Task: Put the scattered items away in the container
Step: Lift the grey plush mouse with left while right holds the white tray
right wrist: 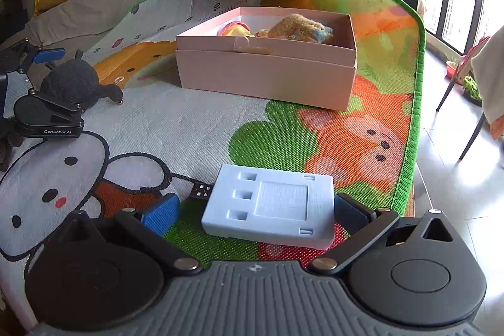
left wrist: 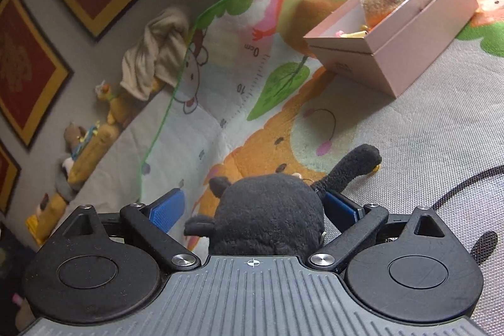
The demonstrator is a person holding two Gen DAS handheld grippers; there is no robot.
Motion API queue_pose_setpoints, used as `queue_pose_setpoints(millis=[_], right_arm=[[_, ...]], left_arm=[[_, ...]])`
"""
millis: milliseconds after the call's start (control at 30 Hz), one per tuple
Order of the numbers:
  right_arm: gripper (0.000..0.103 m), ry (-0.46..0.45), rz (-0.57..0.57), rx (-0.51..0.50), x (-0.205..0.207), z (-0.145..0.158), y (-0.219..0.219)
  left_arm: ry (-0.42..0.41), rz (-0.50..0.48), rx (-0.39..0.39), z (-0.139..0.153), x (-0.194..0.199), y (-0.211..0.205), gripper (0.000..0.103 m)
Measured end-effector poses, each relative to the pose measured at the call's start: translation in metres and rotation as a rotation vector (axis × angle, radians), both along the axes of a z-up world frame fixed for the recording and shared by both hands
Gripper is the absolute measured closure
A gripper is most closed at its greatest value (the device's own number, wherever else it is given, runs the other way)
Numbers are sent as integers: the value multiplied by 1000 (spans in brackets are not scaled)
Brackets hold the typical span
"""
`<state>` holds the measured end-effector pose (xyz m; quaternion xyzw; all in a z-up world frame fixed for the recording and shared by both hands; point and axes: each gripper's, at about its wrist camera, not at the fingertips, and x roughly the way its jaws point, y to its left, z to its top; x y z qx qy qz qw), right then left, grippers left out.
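A black plush toy (left wrist: 271, 210) lies on the play mat between the wide-open fingers of my left gripper (left wrist: 255, 207); the pads do not press it. It also shows in the right wrist view (right wrist: 75, 84), with the left gripper (right wrist: 47, 77) around it. A light blue plastic block (right wrist: 271, 203) with a black USB plug lies between the open fingers of my right gripper (right wrist: 255, 210). The pink box (left wrist: 409, 30) holds a brown plush and small yellow items; it also shows in the right wrist view (right wrist: 267, 74), beyond the blue block.
The colourful play mat (right wrist: 362, 131) ends in a green edge at the right, with tiled floor and chair legs (right wrist: 466, 128) beyond. Plush toys and a cloth (left wrist: 154, 59) line the wall behind a grey cushion. A black cable (left wrist: 466, 185) runs across the mat.
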<state>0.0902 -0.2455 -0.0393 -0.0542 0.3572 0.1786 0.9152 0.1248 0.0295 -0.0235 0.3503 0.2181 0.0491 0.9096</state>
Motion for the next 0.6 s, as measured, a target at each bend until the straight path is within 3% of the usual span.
queue_pose_setpoints(millis=[67, 100, 133, 333, 400, 600], right_arm=[[0, 0, 0, 2, 0, 0, 0], [0, 0, 1, 3, 0, 0, -1], [0, 0, 1, 3, 0, 0, 0], [0, 0, 1, 2, 0, 0, 0], [0, 1, 1, 1, 1, 0, 0], [0, 1, 2, 0, 1, 0, 0]], left_arm=[[36, 10, -33, -2, 6, 4, 9], [51, 22, -69, -1, 8, 8, 21], [64, 38, -107, 1, 10, 12, 25], [132, 122, -483, 25, 13, 44, 30], [176, 58, -653, 37, 3, 43, 30], [275, -128, -964, 49, -27, 10, 30]])
